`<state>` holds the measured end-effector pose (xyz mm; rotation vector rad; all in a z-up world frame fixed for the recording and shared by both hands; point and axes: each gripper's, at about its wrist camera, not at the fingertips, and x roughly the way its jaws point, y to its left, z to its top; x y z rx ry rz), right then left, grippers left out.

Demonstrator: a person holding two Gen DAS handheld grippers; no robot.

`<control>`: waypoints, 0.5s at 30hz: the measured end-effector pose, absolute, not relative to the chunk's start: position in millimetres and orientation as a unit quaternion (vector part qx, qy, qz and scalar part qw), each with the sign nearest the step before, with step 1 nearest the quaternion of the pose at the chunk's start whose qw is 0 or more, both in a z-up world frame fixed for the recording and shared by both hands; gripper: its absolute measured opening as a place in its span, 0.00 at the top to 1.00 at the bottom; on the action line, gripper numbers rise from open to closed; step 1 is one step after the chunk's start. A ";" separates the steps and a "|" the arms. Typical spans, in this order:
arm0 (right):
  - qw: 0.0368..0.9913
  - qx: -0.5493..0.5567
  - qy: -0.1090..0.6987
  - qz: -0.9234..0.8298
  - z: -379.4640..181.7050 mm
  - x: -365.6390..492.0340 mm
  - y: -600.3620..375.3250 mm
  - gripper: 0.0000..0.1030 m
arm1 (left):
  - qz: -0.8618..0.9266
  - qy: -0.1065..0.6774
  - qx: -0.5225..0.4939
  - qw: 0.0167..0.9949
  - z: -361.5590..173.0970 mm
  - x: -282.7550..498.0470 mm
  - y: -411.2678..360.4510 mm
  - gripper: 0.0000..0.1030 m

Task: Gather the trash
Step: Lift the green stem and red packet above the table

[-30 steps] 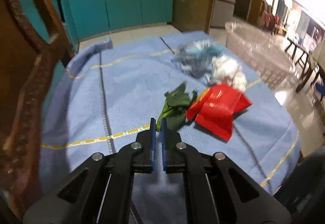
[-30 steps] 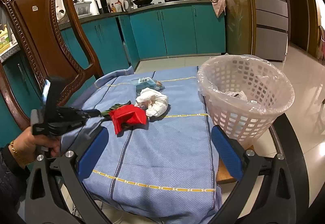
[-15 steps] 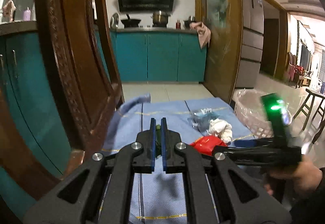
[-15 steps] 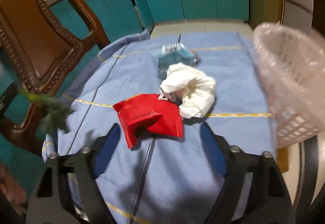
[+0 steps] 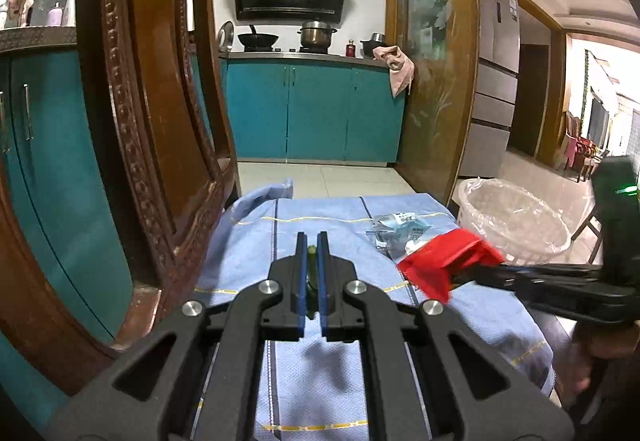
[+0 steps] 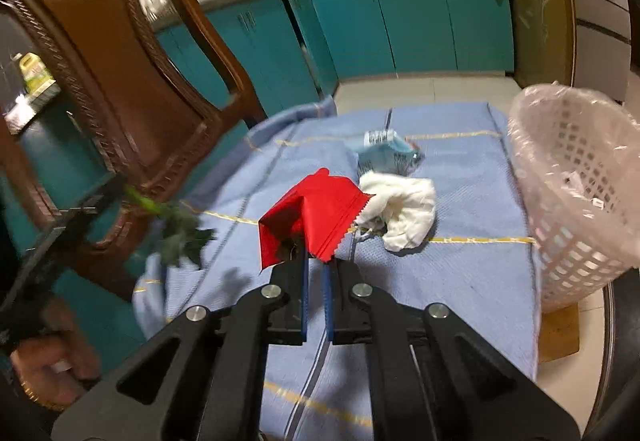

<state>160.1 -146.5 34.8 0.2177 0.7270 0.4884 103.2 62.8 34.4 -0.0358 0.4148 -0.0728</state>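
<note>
Red crumpled wrapper pinched in right gripper, left gripper clamping green leafy scrap

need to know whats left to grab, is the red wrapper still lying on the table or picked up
Picked up: the right hand-held gripper is shut on the red wrapper, lifted off the blue tablecloth.

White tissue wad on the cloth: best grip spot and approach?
Both grippers are full now. Once one is free, I'd pinch the tissue wad across its raised upper hump, coming from above on the near side; the blue packet crowds the far side and the basket stands to its right.
</note>
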 end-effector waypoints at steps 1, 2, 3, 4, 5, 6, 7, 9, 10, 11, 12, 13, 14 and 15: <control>0.902 0.104 0.345 0.239 37.5 152.5 -151.3 0.94 | -0.037 0.206 -0.017 0.978 33.8 104.3 62.1 0.95; 0.905 0.100 0.337 0.238 40.5 143.4 -155.5 0.94 | -0.040 0.206 -0.016 0.978 33.7 105.1 61.0 0.95; 0.908 0.096 0.333 0.234 42.2 139.3 -158.0 0.94 | -0.043 0.206 -0.014 0.977 33.3 105.7 59.0 0.95; 0.912 0.093 0.329 0.227 43.0 134.2 -161.7 0.94 | -0.044 0.207 -0.011 0.977 32.7 106.1 57.2 0.95; 0.916 0.091 0.325 0.217 43.6 130.0 -165.9 0.94 | -0.046 0.208 -0.008 0.977 32.2 106.6 54.8 0.95; 0.918 0.089 0.324 0.213 43.3 129.1 -167.3 0.94 | -0.048 0.208 -0.007 0.977 31.9 106.6 53.1 0.94; 0.918 0.088 0.324 0.211 41.9 130.5 -167.3 0.94 | -0.048 0.208 -0.006 0.977 31.8 106.1 52.7 0.95; 0.917 0.088 0.329 0.208 38.9 131.6 -170.9 0.94 | -0.048 0.209 -0.004 0.977 31.4 107.4 50.3 0.95; 0.917 0.088 0.331 0.207 38.1 132.6 -171.2 0.94 | -0.048 0.210 -0.005 0.977 31.2 108.1 50.1 0.95; 0.917 0.088 0.331 0.206 38.0 132.8 -171.7 0.94 | -0.048 0.211 -0.006 0.976 31.1 108.3 50.5 0.95; 0.917 0.087 0.331 0.206 37.6 133.4 -170.5 0.94 | -0.049 0.212 -0.005 0.976 30.8 108.3 50.2 0.95; 0.917 0.086 0.331 0.207 37.5 133.8 -169.9 0.94 | -0.050 0.214 -0.004 0.976 30.2 109.0 49.8 0.95; 0.916 0.085 0.332 0.207 37.2 134.5 -169.2 0.93 | -0.051 0.215 -0.002 0.975 29.7 109.4 49.2 0.94; 0.916 0.084 0.334 0.208 36.7 135.0 -168.4 0.94 | -0.051 0.216 -0.001 0.975 29.5 109.2 48.4 0.95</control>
